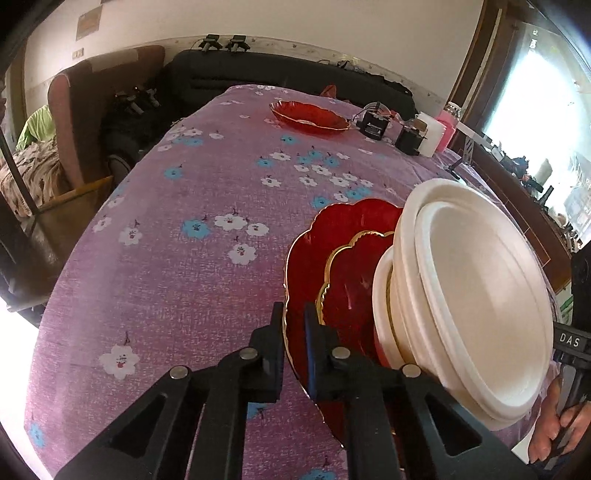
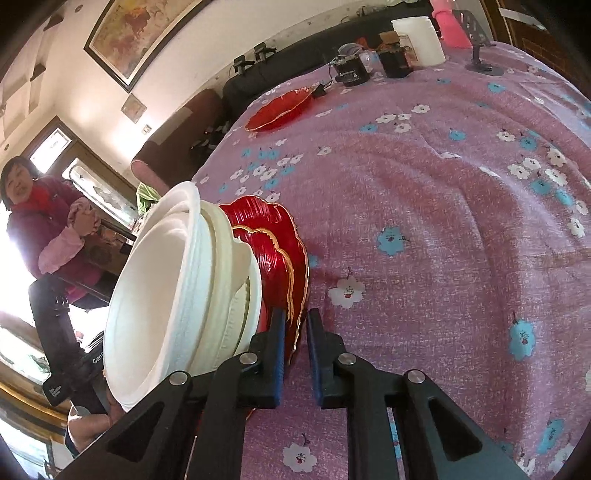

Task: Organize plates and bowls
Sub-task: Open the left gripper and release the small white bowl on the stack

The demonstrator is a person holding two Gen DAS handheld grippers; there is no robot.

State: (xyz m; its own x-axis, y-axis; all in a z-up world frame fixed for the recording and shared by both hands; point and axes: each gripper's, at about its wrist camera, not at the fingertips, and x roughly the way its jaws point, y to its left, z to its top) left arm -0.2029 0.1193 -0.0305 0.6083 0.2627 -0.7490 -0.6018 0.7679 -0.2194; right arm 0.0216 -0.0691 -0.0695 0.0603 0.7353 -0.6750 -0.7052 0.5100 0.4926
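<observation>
A stack of red gold-rimmed scalloped plates carries nested white bowls. My left gripper is shut on the edge of the large bottom red plate. My right gripper is shut on the opposite edge of the red plates, with the white bowls stacked on them. The stack hangs above the purple flowered tablecloth. A separate red plate lies at the far end of the table; it also shows in the right wrist view.
At the far table edge stand black boxes, a white container and a pink bottle. A small black stand sits far right. A brown armchair and a dark couch lie beyond. A person in red sits nearby.
</observation>
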